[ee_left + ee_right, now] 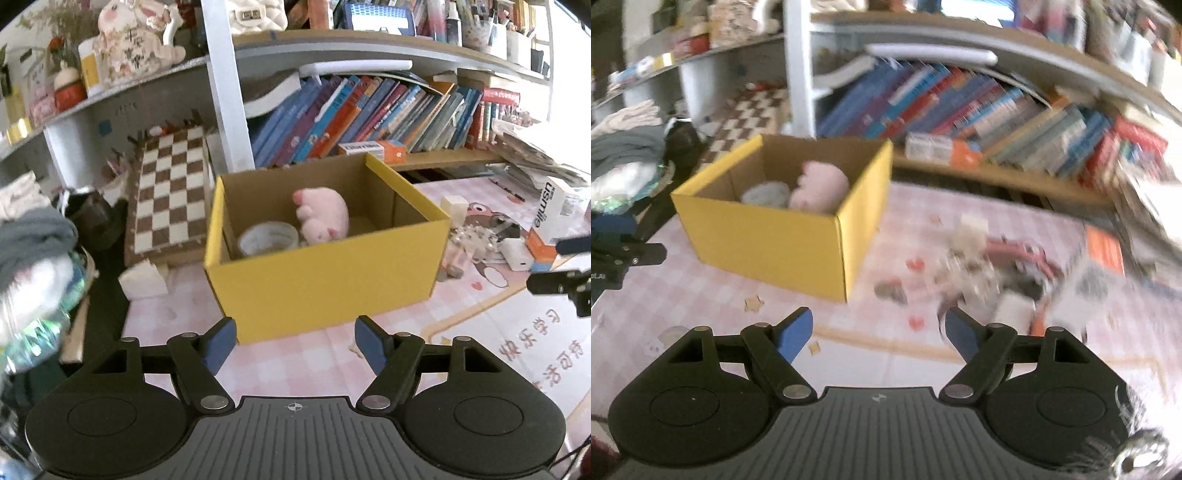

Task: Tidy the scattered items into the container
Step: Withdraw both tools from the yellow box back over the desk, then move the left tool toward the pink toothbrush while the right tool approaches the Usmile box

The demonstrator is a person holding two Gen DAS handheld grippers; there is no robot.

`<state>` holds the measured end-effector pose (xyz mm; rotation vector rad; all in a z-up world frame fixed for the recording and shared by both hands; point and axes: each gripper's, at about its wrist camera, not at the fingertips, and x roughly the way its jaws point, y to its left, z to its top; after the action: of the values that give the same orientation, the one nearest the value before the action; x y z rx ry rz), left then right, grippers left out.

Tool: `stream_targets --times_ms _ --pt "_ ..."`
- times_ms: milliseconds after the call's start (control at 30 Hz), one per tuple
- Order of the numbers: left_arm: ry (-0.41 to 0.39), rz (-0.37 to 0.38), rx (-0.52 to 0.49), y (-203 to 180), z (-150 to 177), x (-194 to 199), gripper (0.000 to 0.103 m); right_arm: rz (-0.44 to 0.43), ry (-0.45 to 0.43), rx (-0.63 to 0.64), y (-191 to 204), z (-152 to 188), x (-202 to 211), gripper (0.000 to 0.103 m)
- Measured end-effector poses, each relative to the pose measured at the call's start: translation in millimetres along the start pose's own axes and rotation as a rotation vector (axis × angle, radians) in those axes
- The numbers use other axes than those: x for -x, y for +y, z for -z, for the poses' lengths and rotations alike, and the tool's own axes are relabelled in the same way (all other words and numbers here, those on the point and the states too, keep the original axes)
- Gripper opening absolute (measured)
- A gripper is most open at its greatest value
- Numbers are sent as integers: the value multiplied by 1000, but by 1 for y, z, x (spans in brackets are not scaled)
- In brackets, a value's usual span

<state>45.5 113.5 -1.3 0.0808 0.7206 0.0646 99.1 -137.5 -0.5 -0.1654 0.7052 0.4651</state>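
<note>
A yellow cardboard box (325, 280) stands open on the pink checked mat; it also shows in the right wrist view (768, 240). Inside lie a pink plush toy (323, 216) (818, 188) and a roll of clear tape (267, 238) (764, 194). My left gripper (295, 341) is open and empty, just in front of the box. My right gripper (879, 334) is open and empty, right of the box. Scattered items lie right of the box: a white cube (454, 206) (971, 230), a beaded trinket (471, 238), a small white box (517, 254) (1014, 310). The right view is blurred.
A chessboard (170, 188) leans at the back left. A white block (144, 280) lies left of the box. A toothpaste carton (554, 218) and papers (535, 151) sit at the right. Books (369, 114) fill the shelf behind. Clothes (33, 236) pile up at left.
</note>
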Motion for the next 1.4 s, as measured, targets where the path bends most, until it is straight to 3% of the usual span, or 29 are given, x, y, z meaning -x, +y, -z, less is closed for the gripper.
stream_targets --times_ms 167,400,500,700,1400 --pt "39 24 22 -8 10 -2 77 49 36 -99 -8 23 6 80" --pt "86 75 23 -22 20 -4 82 112 61 -136 -9 35 11 98" --pt "91 78 15 -25 21 -4 84 120 77 -131 -8 38 11 101" --pt "110 74 22 -28 22 -4 92 126 83 -130 -9 41 15 103" --pt "123 101 14 -70 19 -3 93 138 111 -116 -38 56 28 103"
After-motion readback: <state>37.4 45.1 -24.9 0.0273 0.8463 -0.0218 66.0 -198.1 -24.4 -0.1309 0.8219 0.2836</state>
